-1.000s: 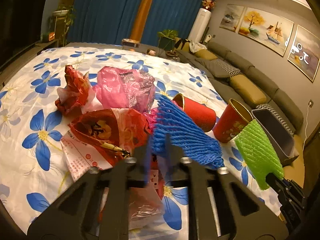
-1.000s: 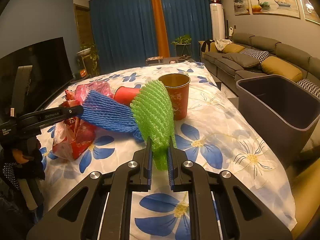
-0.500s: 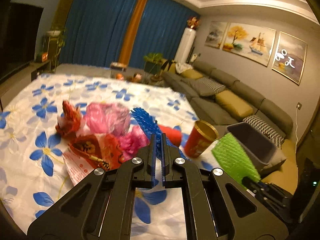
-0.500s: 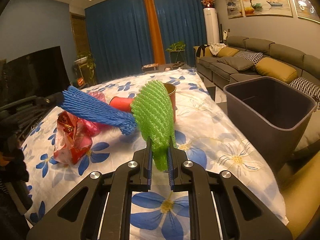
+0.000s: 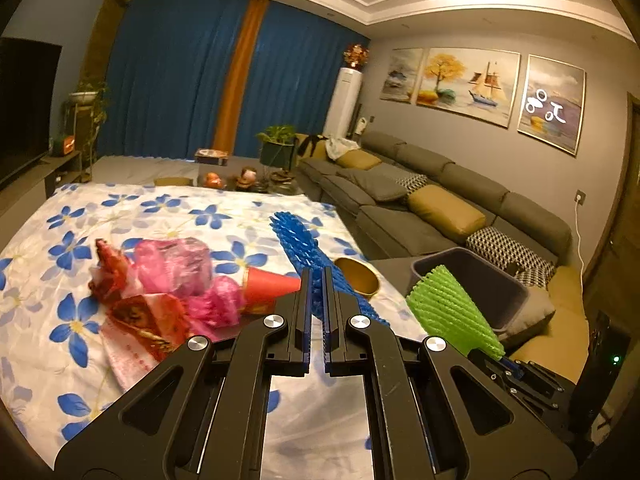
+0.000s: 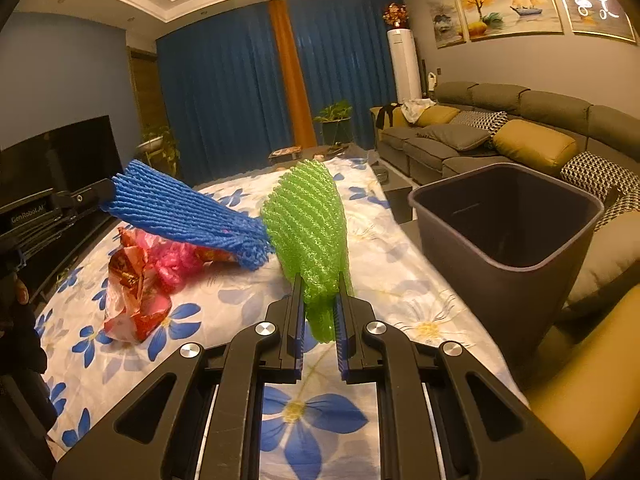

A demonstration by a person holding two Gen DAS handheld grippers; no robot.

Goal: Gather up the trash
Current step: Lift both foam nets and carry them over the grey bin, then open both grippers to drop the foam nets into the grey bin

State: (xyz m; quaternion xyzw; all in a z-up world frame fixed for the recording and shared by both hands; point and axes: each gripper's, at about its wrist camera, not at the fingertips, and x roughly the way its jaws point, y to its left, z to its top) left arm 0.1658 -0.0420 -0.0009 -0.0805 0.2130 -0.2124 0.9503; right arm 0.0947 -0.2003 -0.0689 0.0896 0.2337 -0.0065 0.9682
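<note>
My left gripper (image 5: 317, 280) is shut on a blue foam fruit net (image 5: 304, 244), held above the flowered table; the net also shows in the right wrist view (image 6: 188, 212). My right gripper (image 6: 319, 284) is shut on a green foam net (image 6: 310, 216), held up just left of the dark grey trash bin (image 6: 508, 252). The green net also shows in the left wrist view (image 5: 452, 312), in front of the bin (image 5: 480, 280). Red and pink plastic wrappers (image 5: 160, 284) and two red paper cups (image 5: 272, 286) lie on the table.
The table wears a white cloth with blue flowers (image 6: 312, 408). The bin stands off its right edge, beside a grey sofa with yellow cushions (image 6: 532, 144). A TV (image 6: 60, 156) is on the left, blue curtains at the back.
Both grippers have risen with their nets. The blue net has lifted off the trash pile. The bin is nearer and larger in the right wrist view.
</note>
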